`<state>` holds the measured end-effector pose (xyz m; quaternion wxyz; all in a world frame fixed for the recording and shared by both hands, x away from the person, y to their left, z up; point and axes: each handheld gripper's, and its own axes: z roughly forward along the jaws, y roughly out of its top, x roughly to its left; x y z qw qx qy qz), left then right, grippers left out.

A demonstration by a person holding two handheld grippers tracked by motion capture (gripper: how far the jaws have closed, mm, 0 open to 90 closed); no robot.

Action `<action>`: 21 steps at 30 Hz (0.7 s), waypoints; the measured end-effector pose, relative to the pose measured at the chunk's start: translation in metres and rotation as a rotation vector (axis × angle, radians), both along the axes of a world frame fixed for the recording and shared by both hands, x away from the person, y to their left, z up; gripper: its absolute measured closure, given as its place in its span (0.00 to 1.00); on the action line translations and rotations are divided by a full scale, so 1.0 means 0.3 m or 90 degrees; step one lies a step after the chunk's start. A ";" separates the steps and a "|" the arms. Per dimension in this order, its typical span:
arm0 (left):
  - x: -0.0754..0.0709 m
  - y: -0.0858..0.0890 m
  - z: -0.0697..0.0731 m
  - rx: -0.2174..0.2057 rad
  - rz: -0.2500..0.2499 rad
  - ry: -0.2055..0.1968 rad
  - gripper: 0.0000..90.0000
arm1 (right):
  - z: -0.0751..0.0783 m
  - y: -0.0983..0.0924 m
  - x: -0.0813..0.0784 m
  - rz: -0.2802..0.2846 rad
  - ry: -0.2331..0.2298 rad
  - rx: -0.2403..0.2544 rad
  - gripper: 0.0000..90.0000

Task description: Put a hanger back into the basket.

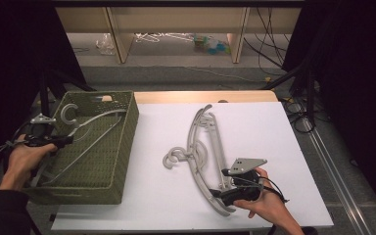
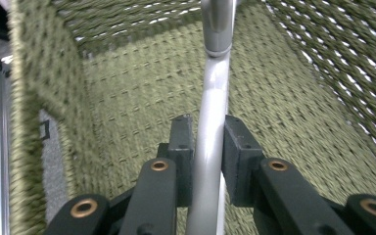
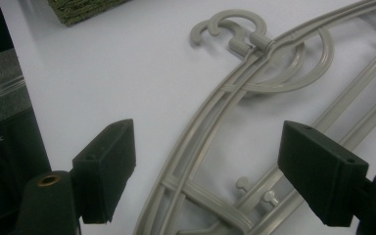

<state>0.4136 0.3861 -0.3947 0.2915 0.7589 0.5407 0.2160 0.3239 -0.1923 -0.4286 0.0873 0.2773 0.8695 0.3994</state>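
Smooth grey plastic hangers (image 1: 203, 152), rough woven olive basket (image 1: 122, 147), matt white tabletop (image 1: 259, 127).

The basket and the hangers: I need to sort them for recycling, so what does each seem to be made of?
The basket looks like olive-green woven cord or fibre, matte; light shows through gaps in its weave. The hangers on the table look like moulded grey plastic, smooth and slightly glossy, with ribs and small pegs. The hanger in the basket looks the same.
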 end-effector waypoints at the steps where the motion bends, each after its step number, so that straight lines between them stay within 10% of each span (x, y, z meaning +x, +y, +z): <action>1: 0.001 0.003 -0.002 -0.004 0.009 0.000 0.83 | 0.000 0.000 0.001 0.001 -0.001 0.000 0.25; 10: 0.002 0.024 -0.016 -0.017 0.083 0.005 0.77 | -0.002 -0.002 0.001 0.000 0.001 -0.002 0.25; 14: -0.014 0.044 -0.015 -0.031 0.145 -0.021 0.75 | -0.005 -0.003 0.002 0.000 0.006 0.000 0.25; 21: -0.055 0.038 0.024 -0.045 0.155 -0.067 0.68 | -0.007 0.005 0.007 0.001 0.002 -0.001 0.25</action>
